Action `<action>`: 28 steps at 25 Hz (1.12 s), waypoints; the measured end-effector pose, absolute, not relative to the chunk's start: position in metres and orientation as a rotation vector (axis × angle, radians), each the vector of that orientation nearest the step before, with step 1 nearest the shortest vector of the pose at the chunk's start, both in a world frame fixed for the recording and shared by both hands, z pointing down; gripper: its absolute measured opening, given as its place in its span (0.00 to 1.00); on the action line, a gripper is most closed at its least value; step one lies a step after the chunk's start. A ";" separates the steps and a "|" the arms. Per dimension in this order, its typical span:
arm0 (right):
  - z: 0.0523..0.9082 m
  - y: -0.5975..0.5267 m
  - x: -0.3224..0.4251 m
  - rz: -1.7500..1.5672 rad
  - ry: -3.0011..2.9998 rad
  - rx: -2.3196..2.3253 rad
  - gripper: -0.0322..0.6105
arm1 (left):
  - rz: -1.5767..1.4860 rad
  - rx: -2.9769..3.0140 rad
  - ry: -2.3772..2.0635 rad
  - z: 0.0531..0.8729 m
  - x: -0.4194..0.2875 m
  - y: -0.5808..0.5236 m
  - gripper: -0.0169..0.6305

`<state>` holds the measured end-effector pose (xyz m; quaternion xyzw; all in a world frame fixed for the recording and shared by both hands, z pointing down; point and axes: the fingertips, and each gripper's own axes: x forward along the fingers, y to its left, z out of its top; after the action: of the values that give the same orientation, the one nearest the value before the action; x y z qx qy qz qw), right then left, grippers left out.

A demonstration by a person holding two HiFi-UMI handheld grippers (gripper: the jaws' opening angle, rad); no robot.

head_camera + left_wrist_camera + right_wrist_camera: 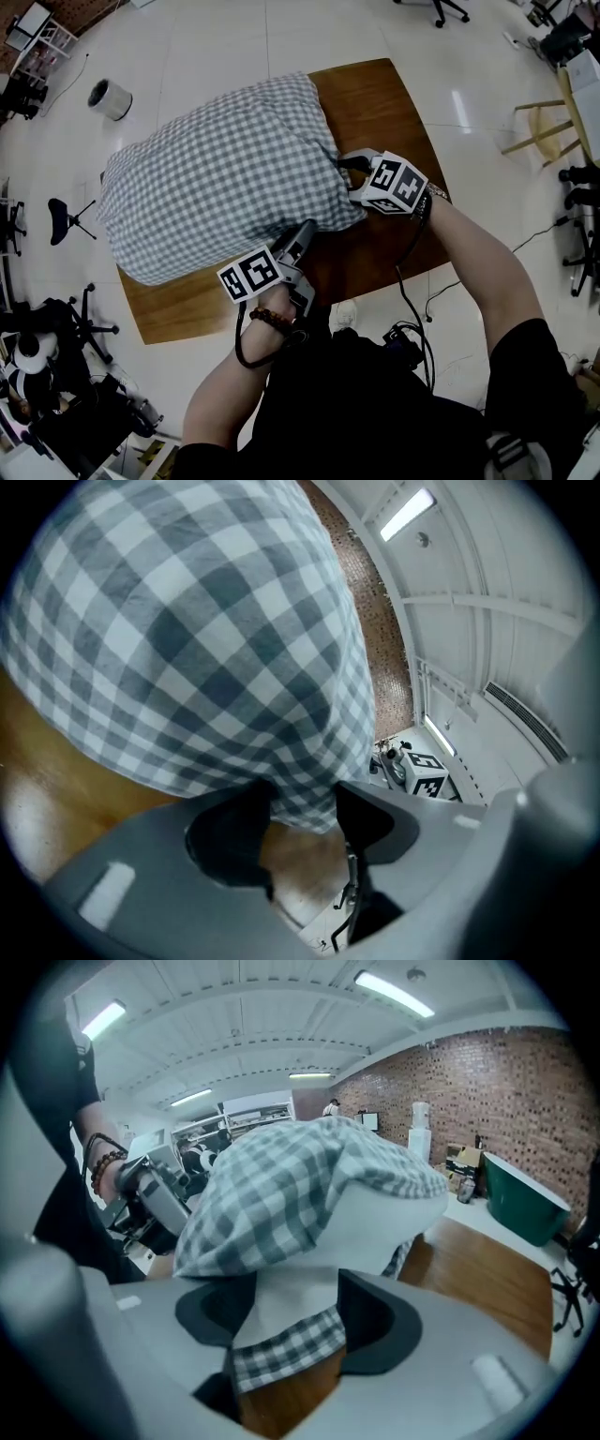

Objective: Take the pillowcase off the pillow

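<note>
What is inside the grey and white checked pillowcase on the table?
A white pillow peeks out at the open end of the grey and white checked fabric pillowcase. The rest of the pillow is covered by the pillowcase, so it cannot be seen.

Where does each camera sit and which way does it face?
Head view: on the person's head, looking steeply down at the pillowcase on the table; both forearms, left gripper, right gripper show.
Left gripper view: on that gripper, looking along its jaws into pillowcase cloth.
Right gripper view: on that gripper, facing the bare pillow end; left wrist shows.
Shared: head and right gripper views both show the left gripper.
</note>
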<state>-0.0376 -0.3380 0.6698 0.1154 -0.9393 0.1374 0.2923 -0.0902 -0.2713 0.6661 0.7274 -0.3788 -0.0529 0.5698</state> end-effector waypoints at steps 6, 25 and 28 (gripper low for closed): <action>0.666 -0.324 -0.053 0.402 -2.518 0.276 0.19 | -0.153 1.698 -0.888 0.659 -0.091 -0.266 0.24; 0.632 -0.320 0.014 0.126 -2.367 0.697 0.07 | -0.207 1.741 -0.975 0.630 -0.118 -0.228 0.05; 0.629 -0.312 0.018 0.099 -2.351 0.722 0.07 | -0.217 1.748 -0.993 0.626 -0.122 -0.219 0.05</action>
<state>0.0183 -0.3123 0.6285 0.2766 -0.9004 0.0378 0.3338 -0.1219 -0.2189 0.6263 0.7324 -0.4163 -0.0911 0.5311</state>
